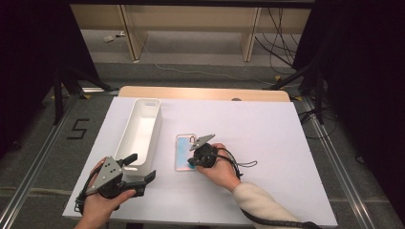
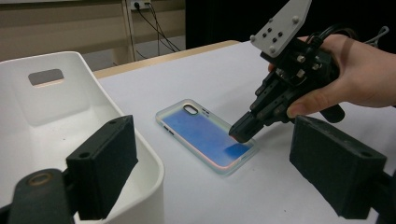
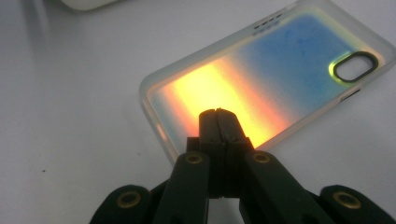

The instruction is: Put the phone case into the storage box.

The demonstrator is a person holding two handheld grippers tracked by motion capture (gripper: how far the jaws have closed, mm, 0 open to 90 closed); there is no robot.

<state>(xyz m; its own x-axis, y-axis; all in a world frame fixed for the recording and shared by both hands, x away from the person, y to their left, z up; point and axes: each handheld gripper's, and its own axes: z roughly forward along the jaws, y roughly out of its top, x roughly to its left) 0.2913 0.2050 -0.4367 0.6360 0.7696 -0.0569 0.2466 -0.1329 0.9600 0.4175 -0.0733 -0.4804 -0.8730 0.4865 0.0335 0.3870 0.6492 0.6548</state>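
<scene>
**Closed right gripper pressed to the phone case's near end**

The phone case (image 1: 185, 151) lies flat on the white tabletop (image 1: 267, 143), just to the right of a white bin (image 1: 141, 131) and apart from it. It is a translucent, rounded-corner shell with a frosted rim, an oval camera cutout at its far end and a glossy iridescent back. From the left gripper view the back reads blue; from the right gripper view it shades from blue near the cutout to a bright orange and yellow band at the near end.

The right gripper (image 2: 240, 133) has its two black jaws pressed together with no gap, and nothing is caught between them. Their joined tip rests on or just above the near end of the case, inside its rim; whether it truly touches cannot be told. A hand (image 1: 220, 171) in a cream sleeve wraps the gripper's body, and a grey three-cornered plate sits on top.

The left gripper (image 1: 143, 168) is held low at the near left of the tabletop, its padded, blocky black jaws spread wide and empty. One jaw sits over the near end of the bin, the other over bare tabletop.

The bin is a long, smooth plastic tub with rounded corners and a slot handle in its far wall.
</scene>
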